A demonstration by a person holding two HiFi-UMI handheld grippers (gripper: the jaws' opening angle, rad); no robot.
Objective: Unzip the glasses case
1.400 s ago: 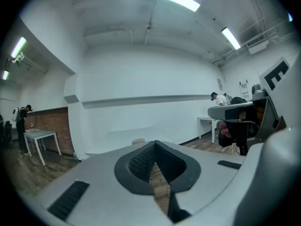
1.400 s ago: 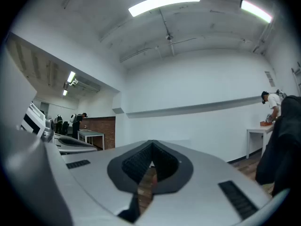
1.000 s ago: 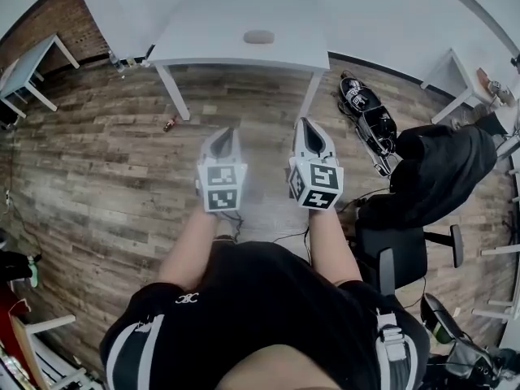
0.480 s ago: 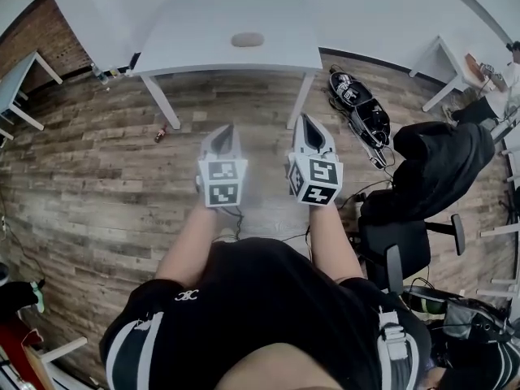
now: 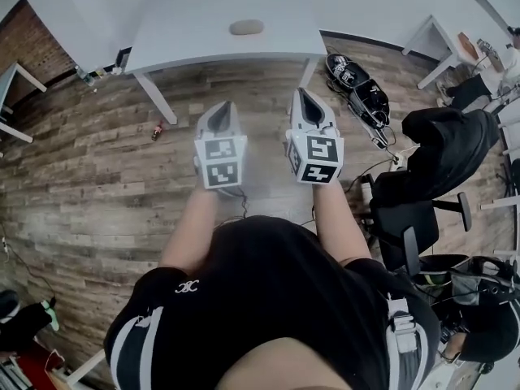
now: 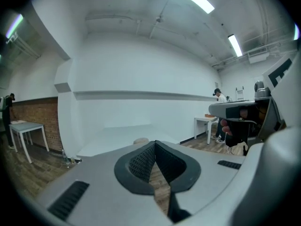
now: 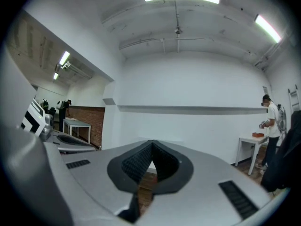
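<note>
One grey oval glasses case (image 5: pixel 246 28) lies alone on the white desk (image 5: pixel 195 23), zipped shut as far as can be seen. The left tongs (image 5: pixel 224 106) and the right tongs (image 5: pixel 301 93) are both closed on nothing and well short of the case. Since a second ago, both have drawn nearer the desk's front edge.

Two grippers: left gripper (image 5: pixel 223 108), right gripper (image 5: pixel 303 96). One glasses case (image 5: pixel 246 28). Three tables (image 5: pixel 203 23), at twelve, ten and two o'clock. One chair (image 5: pixel 414 226) at three o'clock. One small object, perhaps a bottle (image 5: pixel 156 131), at ten o'clock.
</note>
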